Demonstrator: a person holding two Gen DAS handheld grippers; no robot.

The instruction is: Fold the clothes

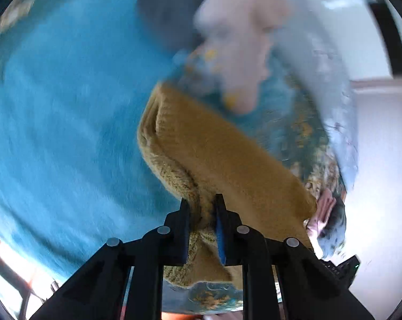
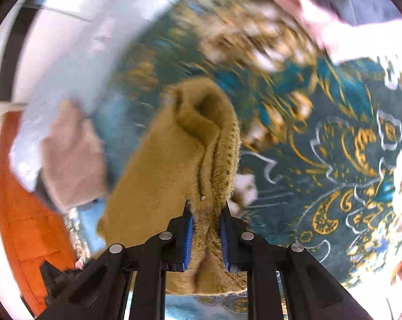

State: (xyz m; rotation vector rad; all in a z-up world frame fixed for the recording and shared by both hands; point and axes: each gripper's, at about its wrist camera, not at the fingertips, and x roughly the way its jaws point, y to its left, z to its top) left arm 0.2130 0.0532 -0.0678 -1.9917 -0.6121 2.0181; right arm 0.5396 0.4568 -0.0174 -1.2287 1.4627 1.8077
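Observation:
A mustard-yellow knit garment [image 1: 201, 144] hangs bunched between both grippers, above the patterned cloth. My left gripper [image 1: 202, 208] is shut on its ribbed edge, the fabric pinched between the blue pads. My right gripper [image 2: 207, 210] is shut on another ribbed edge of the same garment [image 2: 179, 144]. The garment is lifted and stretched between the two. Both views are blurred by motion.
A teal garment [image 1: 62, 122] fills the left of the left wrist view. A teal cloth with gold pattern [image 2: 321, 160] lies under the work. A light blue and beige garment pile [image 2: 62, 133] lies left, next to an orange surface [image 2: 22, 213].

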